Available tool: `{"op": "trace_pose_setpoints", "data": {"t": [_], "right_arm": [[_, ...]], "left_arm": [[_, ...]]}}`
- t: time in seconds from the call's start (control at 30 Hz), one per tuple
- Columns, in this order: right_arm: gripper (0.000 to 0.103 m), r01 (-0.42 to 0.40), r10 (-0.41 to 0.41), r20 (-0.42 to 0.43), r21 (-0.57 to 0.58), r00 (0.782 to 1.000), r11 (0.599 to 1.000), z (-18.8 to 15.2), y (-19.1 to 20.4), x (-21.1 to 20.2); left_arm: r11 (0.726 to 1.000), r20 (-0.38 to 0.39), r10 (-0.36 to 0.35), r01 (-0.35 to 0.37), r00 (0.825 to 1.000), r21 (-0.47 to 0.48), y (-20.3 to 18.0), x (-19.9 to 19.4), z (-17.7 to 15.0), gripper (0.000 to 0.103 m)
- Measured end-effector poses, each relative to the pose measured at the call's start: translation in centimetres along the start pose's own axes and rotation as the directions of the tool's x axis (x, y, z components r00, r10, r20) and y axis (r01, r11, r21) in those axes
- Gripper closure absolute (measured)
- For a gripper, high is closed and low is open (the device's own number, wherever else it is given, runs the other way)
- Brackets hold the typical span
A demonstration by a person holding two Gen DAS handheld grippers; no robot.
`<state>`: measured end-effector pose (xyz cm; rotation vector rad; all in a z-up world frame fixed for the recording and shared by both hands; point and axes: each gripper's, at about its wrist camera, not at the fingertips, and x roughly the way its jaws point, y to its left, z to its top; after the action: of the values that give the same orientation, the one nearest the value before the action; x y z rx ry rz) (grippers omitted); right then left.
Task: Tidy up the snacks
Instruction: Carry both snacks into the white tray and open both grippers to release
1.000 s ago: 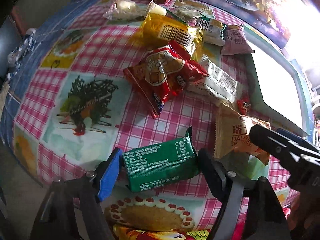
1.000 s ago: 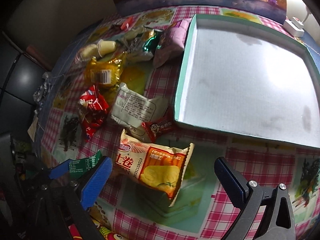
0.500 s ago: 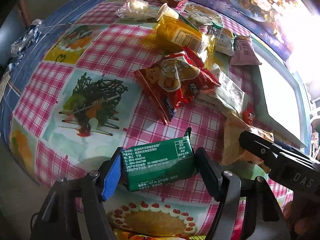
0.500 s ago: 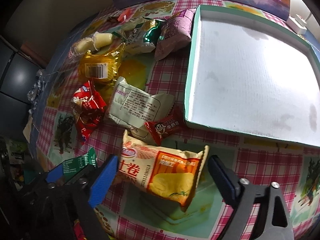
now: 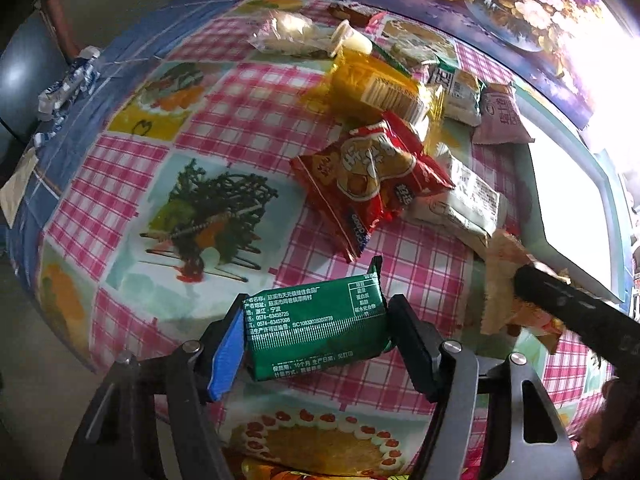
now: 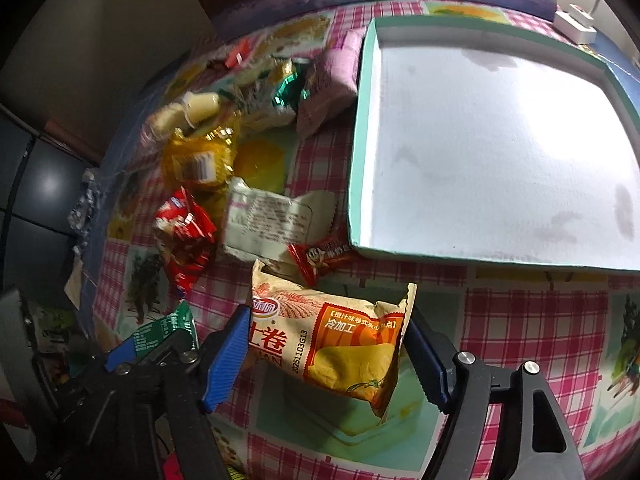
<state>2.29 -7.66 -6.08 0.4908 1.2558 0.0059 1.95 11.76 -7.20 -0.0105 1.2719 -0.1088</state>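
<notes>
A: Left hand-held gripper is closing on the green snack pack, white print up, above the desk.

B: Right hand-held gripper is closing around the orange-cream roll packet; contact looks likely, its lower corner creased.

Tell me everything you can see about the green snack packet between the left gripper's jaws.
The green snack packet is a small, pillow-shaped foil wrapper, glossy dark green, with its white-printed back facing up and a crimped seal sticking up at its right end. It lies lengthwise between the jaws of the left gripper, which are closing on it and touch both ends. It sits over the pink checked tablecloth, apart from the red packet beyond it.
</notes>
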Motion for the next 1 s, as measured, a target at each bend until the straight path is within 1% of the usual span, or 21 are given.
{"op": "trace_pose_setpoints", "data": {"t": [0.13, 0.2, 0.33, 0.47, 0.7, 0.8, 1.0], "right_arm": [[0.026, -0.03, 0.03, 0.079, 0.002, 0.996, 1.0, 0.1, -0.2, -2.6], [0.026, -0.039, 0.037, 0.115, 0.019, 0.993, 0.999, 0.5, -0.6, -3.7], [0.026, 0.001, -0.012, 0.186, 0.063, 0.983, 0.998, 2.5, -1.5, -5.8], [0.026, 0.027, -0.065, 0.232, 0.163, 0.97, 0.986, 4.9, -3.6, -7.4], [0.026, 0.092, -0.179, 0.259, 0.313, 0.949, 0.945, 8.1, -8.1, -8.3], [0.026, 0.114, -0.219, 0.256, 0.371, 0.941, 0.922, 9.3, -10.2, -8.1], [0.026, 0.183, -0.32, 0.242, 0.456, 0.916, 0.871, 11.4, -14.8, -7.9]], "left_arm": [[1.0, 0.033, 0.009, -0.01, 0.999, 0.012, -0.4, -1.5, 0.6, 0.033], [1.0, 0.046, 0.011, -0.012, 0.999, 0.017, -0.8, -2.0, 1.3, 0.033], [1.0, 0.068, 0.006, -0.007, 0.998, 0.019, -2.8, -3.1, 3.5, 0.033], [0.999, 0.097, -0.014, 0.01, 0.995, 0.04, -6.2, -4.3, 5.7, 0.033], [0.996, 0.104, -0.044, 0.036, 0.994, 0.078, -12.8, -4.8, 9.1, 0.033], [0.995, 0.103, -0.044, 0.034, 0.994, 0.092, -14.9, -4.1, 10.3, 0.033], [0.992, 0.073, -0.07, 0.062, 0.995, 0.107, -19.4, -1.4, 12.5, 0.033]]}}
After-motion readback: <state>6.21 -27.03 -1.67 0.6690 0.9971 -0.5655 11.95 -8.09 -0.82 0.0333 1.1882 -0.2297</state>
